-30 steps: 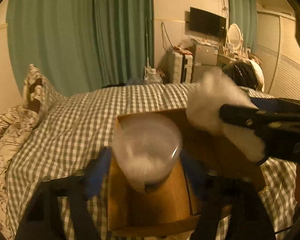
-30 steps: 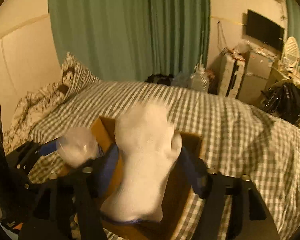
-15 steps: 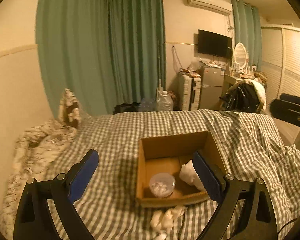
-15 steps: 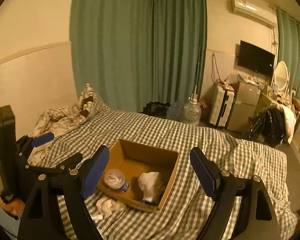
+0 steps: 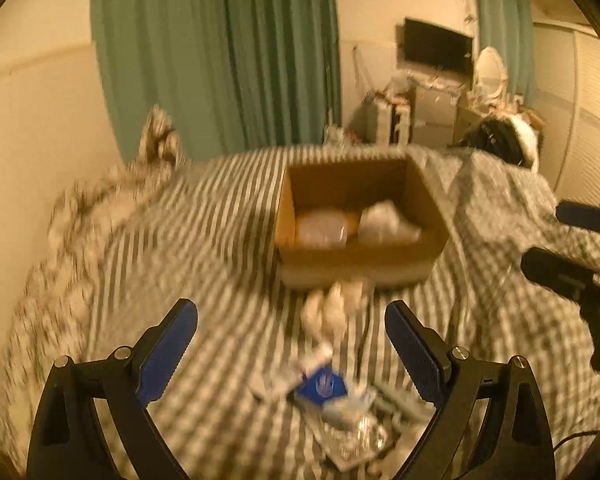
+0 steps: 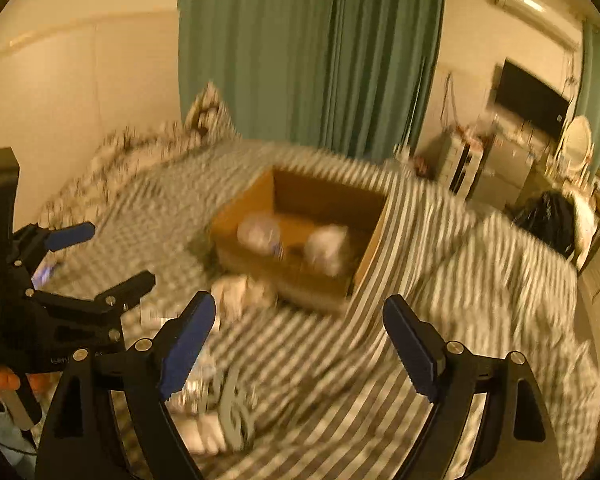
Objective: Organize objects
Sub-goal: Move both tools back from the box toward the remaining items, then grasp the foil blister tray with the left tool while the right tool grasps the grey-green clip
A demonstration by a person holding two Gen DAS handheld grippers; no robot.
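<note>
An open cardboard box (image 5: 360, 256) (image 6: 284, 276) sits on the checked bed. Inside it lie a clear plastic tub (image 5: 320, 230) (image 6: 260, 234) on the left and a white sock (image 5: 386, 222) (image 6: 328, 246) on the right. White socks (image 5: 334, 306) (image 6: 240, 294) lie on the cover just in front of the box. A blue packet (image 5: 322, 386) and clear wrappers (image 5: 356, 432) lie nearer. My left gripper (image 5: 291, 346) is open and empty above these. My right gripper (image 6: 299, 342) is open and empty, short of the box. Both views are blurred.
A crumpled patterned quilt (image 5: 100, 208) lies at the bed's left by the wall. Green curtains (image 5: 220, 52) hang behind. A TV (image 5: 438, 46), shelves and a dark chair (image 5: 500, 140) stand at the far right. A grey scissors-like item (image 6: 234, 404) lies by my right gripper.
Both grippers have let go of the tub and sock into the box, pulled back and now dip toward the loose items in front of it.
</note>
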